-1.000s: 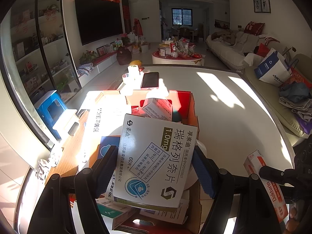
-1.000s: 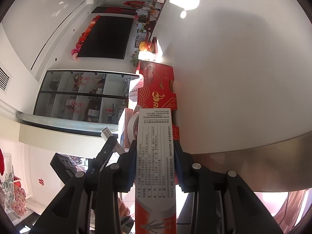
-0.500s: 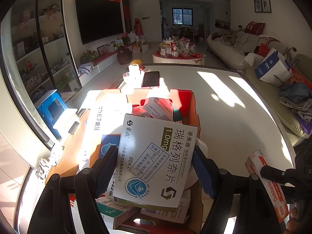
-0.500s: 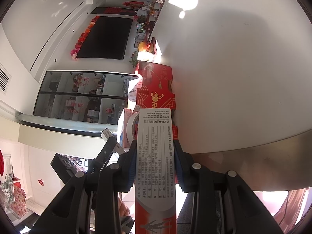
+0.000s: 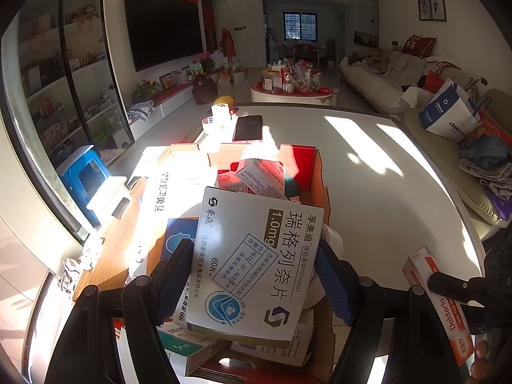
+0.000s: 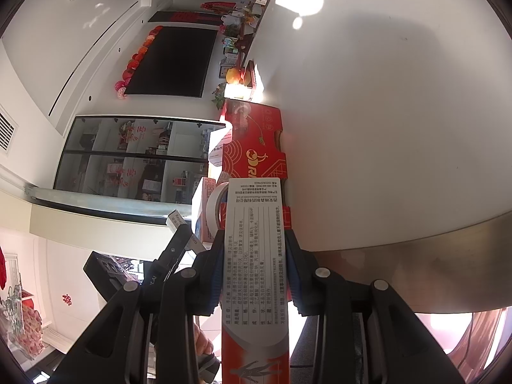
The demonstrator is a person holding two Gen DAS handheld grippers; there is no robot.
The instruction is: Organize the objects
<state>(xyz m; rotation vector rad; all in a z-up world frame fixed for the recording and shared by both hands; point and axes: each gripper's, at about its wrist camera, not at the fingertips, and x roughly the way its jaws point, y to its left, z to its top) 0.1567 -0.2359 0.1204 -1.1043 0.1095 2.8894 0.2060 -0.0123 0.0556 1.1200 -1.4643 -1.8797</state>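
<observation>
My left gripper [image 5: 254, 275] is shut on a large white medicine box [image 5: 256, 256] with Chinese print, its blue pads [image 5: 174, 275] pressing both side edges. The box hangs just over a red open carton [image 5: 299, 163] packed with several smaller medicine boxes. My right gripper [image 6: 254, 265] is shut on a slim red-and-white Daktarin box [image 6: 254, 256], rolled onto its side beside the carton [image 6: 256, 140]. That slim box [image 5: 448, 313] also shows at the lower right of the left wrist view, held by the dark right gripper.
The carton stands on a white table [image 5: 384, 192]. Beyond it lie a dark phone [image 5: 248, 128], white cups [image 5: 220, 115] and a yellow fruit [image 5: 224, 100]. A blue stool [image 5: 84, 172] is off the table's left edge. A white tape roll [image 6: 214, 201] pokes out of the carton.
</observation>
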